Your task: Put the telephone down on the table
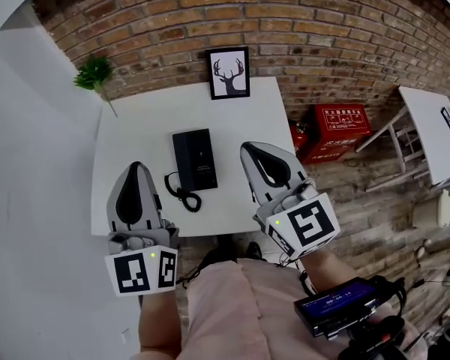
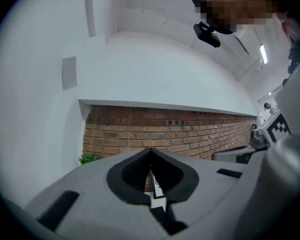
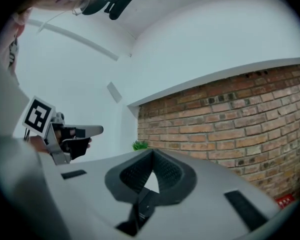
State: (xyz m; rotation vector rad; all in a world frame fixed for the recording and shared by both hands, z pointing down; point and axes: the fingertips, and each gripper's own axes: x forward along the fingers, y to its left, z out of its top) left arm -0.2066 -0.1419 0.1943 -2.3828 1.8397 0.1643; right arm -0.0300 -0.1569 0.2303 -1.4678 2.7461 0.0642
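Observation:
A black telephone (image 1: pixel 194 158) lies flat on the white table (image 1: pixel 135 137), its coiled cord (image 1: pixel 181 193) trailing toward the near edge. My left gripper (image 1: pixel 136 168) hovers above the table's near left, jaws shut and empty. My right gripper (image 1: pixel 249 150) hovers to the right of the telephone, also shut with nothing in it. In the left gripper view the left gripper (image 2: pixel 150 150) points at the brick wall, tips together. The right gripper view shows the right gripper (image 3: pixel 152 152) closed the same way, with the left gripper's (image 3: pixel 97 130) shut jaws seen at its left.
A framed deer picture (image 1: pixel 229 73) stands at the table's far edge. A small green plant (image 1: pixel 94 73) sits at the far left corner. A red box (image 1: pixel 339 125) rests on the floor to the right, beside a second white table (image 1: pixel 430 130). A brick wall (image 1: pixel 300 28) runs behind.

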